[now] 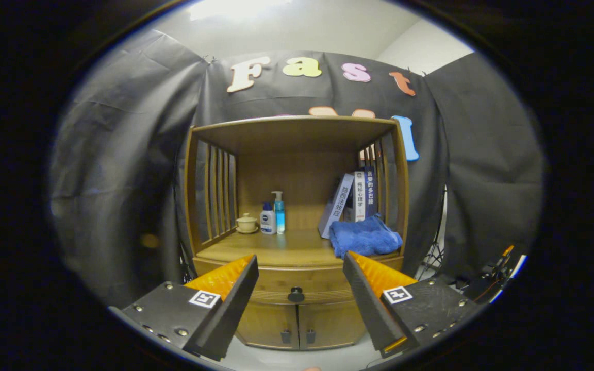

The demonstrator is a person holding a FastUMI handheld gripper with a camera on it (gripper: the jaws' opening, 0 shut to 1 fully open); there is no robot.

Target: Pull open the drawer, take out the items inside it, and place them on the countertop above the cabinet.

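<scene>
Drawer (297, 288) sits shut beneath the countertop (271, 250), its dark round knob (296, 294) framed between your fingers and well beyond them; you hold the gripper (299, 265) spread wide and empty, probably so the knob can pass between the tips as you close in; whatever is inside the drawer is hidden, so you cannot tell what it holds; the cabinet (297, 129) is warm brown wood, smooth, with slatted sides and two small doors (297, 324) below the drawer; on the countertop a soft, crumpled blue towel (364, 236) lies by the right slats under leaning books (351, 198); a small ceramic cup (247, 222) and two plastic bottles (273, 214) stand at the back left, which leaves the bare middle front as the likely landing spot
</scene>
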